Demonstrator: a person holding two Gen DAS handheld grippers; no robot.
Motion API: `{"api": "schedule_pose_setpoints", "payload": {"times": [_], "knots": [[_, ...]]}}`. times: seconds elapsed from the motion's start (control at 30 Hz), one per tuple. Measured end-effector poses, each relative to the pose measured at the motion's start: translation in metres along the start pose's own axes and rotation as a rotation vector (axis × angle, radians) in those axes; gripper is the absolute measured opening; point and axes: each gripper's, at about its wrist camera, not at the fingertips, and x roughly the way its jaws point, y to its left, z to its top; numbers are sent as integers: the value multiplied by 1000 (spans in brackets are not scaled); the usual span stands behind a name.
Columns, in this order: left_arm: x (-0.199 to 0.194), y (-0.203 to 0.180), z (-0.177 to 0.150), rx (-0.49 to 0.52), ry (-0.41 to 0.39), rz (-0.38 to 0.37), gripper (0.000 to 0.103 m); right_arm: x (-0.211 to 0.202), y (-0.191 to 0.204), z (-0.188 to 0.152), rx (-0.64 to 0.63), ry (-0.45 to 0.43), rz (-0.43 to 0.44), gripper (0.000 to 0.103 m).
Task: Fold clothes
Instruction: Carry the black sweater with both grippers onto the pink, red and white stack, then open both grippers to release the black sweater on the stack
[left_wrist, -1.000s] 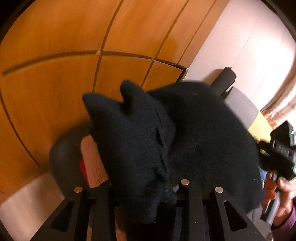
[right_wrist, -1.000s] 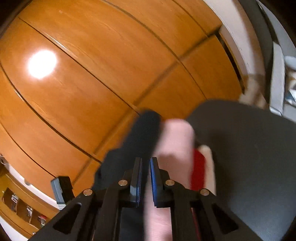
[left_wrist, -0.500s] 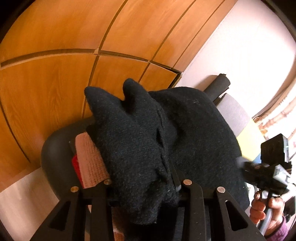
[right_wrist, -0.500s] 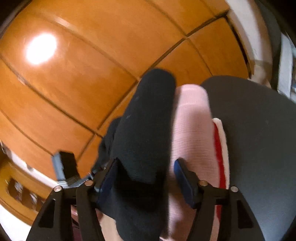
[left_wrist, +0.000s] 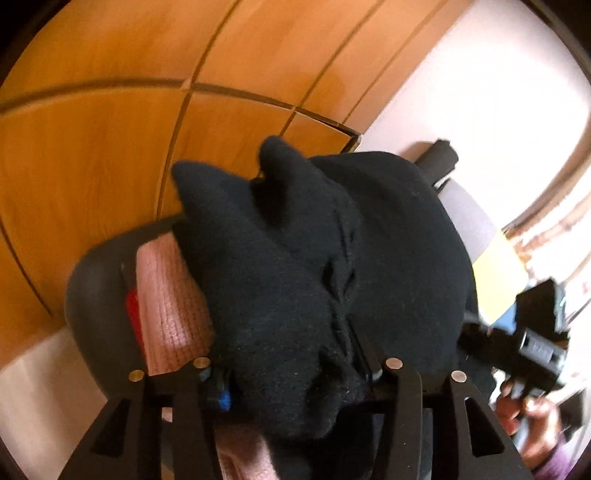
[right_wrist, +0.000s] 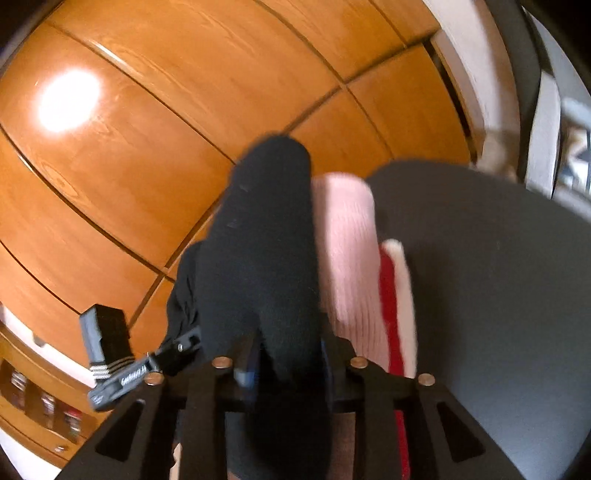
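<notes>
Left wrist view: we see the black knit (left_wrist: 295, 266) bunched between the fingers of our left gripper (left_wrist: 291, 373), which stands fairly wide with the thick fold filling the gap.
Left grip: the fingers press on the knit from both sides, so we judge it held, though how firmly we cannot tell.
Under it: a pink knit (left_wrist: 170, 299) and a red piece (left_wrist: 133, 317) lie stacked on the dark chair (left_wrist: 96, 295).
Right side: our right hand (left_wrist: 524, 417) shows at the edge with its tool, close to the black knit's far side.
Right wrist view: our right gripper (right_wrist: 286, 363) has its fingers close together on a narrow ridge of the black knit (right_wrist: 258, 258).
Stack: the pink knit (right_wrist: 347, 258) sits just beside the black one, with the red piece (right_wrist: 391, 295) against the chair (right_wrist: 498, 295).
Other tool: our left gripper (right_wrist: 177, 350) shows low at the left, at the knit's other end.
Doing it well: we judge both ends should travel level and at one pace, so the fold stays square.
Care: we should keep the black knit clear of the stack, lest the pink one drag.
Stage: whether we are lifting it off or setting it down, one moment cannot settle.
</notes>
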Motion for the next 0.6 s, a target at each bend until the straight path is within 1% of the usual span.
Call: {"api": "schedule_pose_setpoints", "payload": {"times": [0.03,0.07,0.1,0.13,0.2,0.27,0.3,0.33,0.4,0.47,0.53,0.6], "knots": [[-5,4,2,-24,2,-14,51,-6,0,-1,-8,-1,2,32],[-11,8,4,-48,4,-28,51,-12,3,-1,-22,-1,-13,33],[-18,12,6,-66,1,-31,51,-18,7,2,-44,-18,-41,33],[-28,12,10,-70,-18,-11,51,-25,11,5,-67,-40,-71,33],[-50,6,15,-50,-84,55,50,-49,29,11,-162,-125,-131,33],[-68,-12,21,12,-168,121,51,-68,52,21,-274,-206,-192,33],[-72,-27,25,62,-193,137,56,-71,63,26,-323,-225,-203,33],[-71,-40,29,103,-200,144,64,-68,74,33,-363,-220,-204,33],[-59,-67,36,200,-212,178,72,-47,99,51,-443,-174,-232,33],[-40,-91,44,288,-216,227,72,-26,119,61,-521,-132,-252,33],[-13,-99,53,314,-188,285,72,2,132,69,-576,-80,-292,33],[9,-95,58,308,-147,311,72,25,125,72,-577,-26,-338,33]]}}
